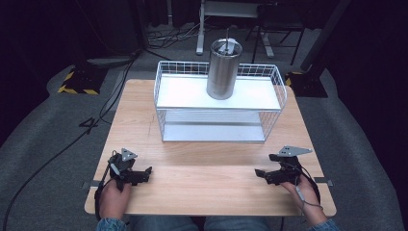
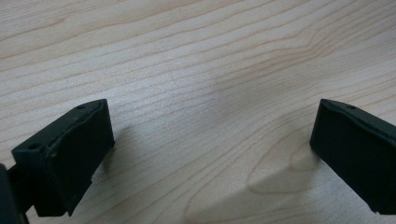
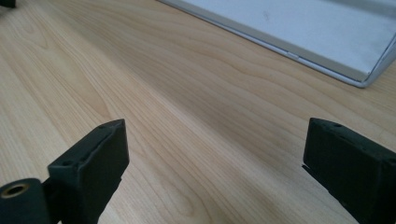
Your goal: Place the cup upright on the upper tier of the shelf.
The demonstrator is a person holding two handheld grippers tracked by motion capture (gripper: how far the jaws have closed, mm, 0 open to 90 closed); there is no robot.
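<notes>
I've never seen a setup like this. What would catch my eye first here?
Most likely the tall shiny metal canister, standing upright on the top shelf of a white wire rack at the far side of the wooden table. Next, the two black hand-held tools near the front edge: the left claw and the right claw, each gripped by a hand, jaws spread wide with nothing between them.
</notes>
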